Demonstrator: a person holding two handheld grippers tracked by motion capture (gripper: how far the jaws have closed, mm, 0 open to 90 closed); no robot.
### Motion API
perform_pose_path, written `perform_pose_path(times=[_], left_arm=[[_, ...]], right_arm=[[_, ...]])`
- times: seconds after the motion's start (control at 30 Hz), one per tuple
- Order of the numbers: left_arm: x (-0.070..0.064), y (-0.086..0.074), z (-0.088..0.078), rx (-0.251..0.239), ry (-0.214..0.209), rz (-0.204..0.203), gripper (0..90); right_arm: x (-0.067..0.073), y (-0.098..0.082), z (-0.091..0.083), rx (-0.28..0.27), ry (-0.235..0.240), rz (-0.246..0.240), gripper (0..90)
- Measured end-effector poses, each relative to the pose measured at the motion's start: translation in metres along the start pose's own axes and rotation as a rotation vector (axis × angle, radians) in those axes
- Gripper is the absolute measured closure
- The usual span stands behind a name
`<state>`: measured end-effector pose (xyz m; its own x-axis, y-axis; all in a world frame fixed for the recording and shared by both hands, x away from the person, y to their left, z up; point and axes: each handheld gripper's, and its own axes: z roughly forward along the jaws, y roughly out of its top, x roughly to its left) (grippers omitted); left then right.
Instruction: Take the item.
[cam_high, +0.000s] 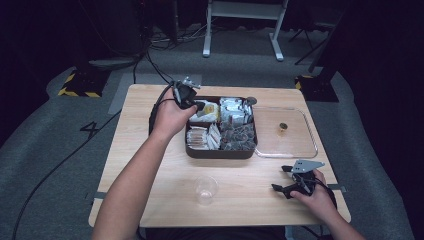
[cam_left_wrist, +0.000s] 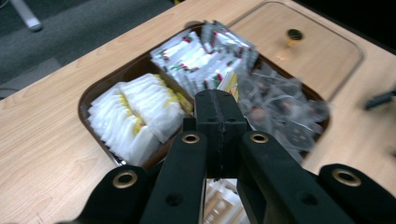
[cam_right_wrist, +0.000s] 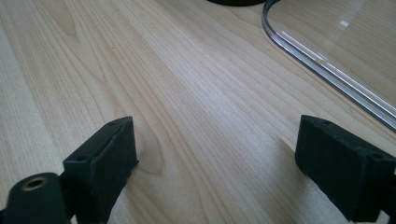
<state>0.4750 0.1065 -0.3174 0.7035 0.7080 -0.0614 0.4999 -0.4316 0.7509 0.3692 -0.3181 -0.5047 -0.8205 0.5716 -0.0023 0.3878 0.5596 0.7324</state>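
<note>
- The left gripper (cam_left_wrist: 219, 109) is clenched over the brown tray (cam_high: 192, 150); a yellow-edged sachet (cam_left_wrist: 229, 84) peeps out just beyond its tips, apparently pinched, though I cannot tell for sure.
- Such a sachet should be light, thin, limp and crinkly; it is best held by a flat edge, gently, as paper tears.
- Under the jaws lie white packets (cam_left_wrist: 135, 116), and clear-wrapped ones (cam_left_wrist: 280, 107) beside them.
- The right gripper (cam_right_wrist: 215, 168) rests released on the tabletop (cam_right_wrist: 187, 93), near the clear lid (cam_right_wrist: 336, 51).
- A plastic cup (cam_high: 205, 188) stands well toward the person.
</note>
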Motion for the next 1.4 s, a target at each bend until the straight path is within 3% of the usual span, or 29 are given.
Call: perform_pose_path(times=[0.27, 0.43, 0.97, 1.4], left_arm=[[-0.026, -0.011, -0.027, -0.028, -0.052, 0.06, 90.0], [-0.044, -0.022, -0.039, -0.037, -0.093, 0.071, 90.0], [-0.076, -0.067, -0.057, -0.073, -0.158, 0.113, 90.0], [-0.094, -0.1, -0.058, -0.095, -0.19, 0.13, 90.0]], right_arm=[[0.0, 0.0, 0.0, 0.001, -0.003, 0.001, 12.7], [0.0, 0.001, 0.0, 0.001, -0.006, 0.0, 12.7], [0.0, 0.001, 0.001, 0.0, -0.006, 0.001, 12.7], [0.001, 0.001, 0.001, 0.0, -0.009, 0.006, 12.7]])
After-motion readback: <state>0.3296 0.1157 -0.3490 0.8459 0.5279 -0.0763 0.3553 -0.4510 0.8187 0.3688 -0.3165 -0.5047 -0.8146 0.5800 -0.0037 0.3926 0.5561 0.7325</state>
